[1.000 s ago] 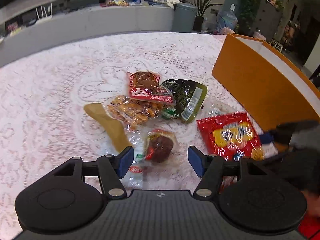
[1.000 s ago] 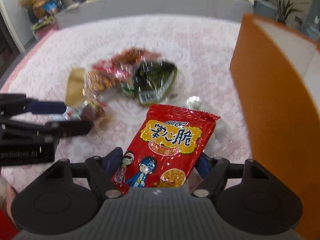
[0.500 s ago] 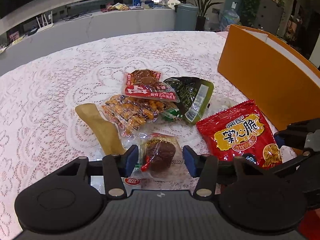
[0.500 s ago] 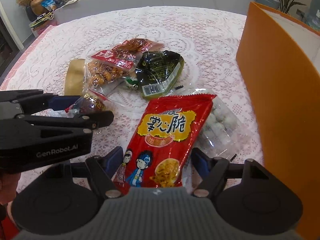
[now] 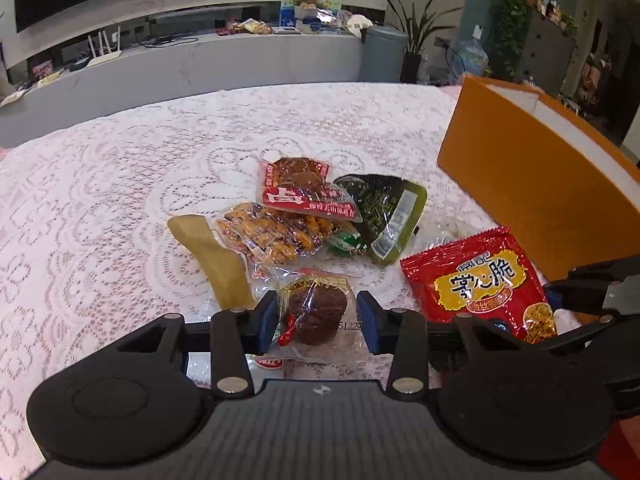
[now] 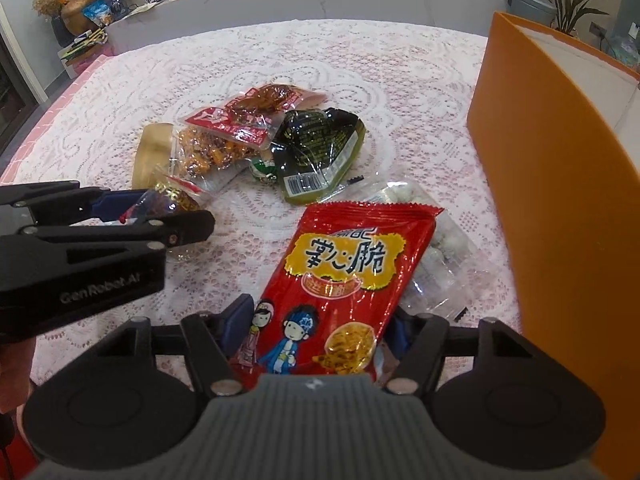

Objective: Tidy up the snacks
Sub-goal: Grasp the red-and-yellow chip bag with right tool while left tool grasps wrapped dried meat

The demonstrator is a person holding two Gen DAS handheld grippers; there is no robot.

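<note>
Both grippers closing: left gripper [image 5: 317, 322] pinching brown cake pkt [image 5: 316, 314]; right gripper [image 6: 316, 330] straddling red chip bag [image 6: 340, 280], contact unclear.

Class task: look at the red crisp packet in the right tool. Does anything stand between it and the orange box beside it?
Nothing visible does. The red foil crisp packet sits in the right tool, overlapping a clear bag of white sweets. Only bare lace tablecloth separates those from the tall orange box.

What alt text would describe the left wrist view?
The left tool has just been closing around a clear-wrapped brown cake on a lace tablecloth. Behind lie more snack packets, a red crisp bag and an orange box.
</note>
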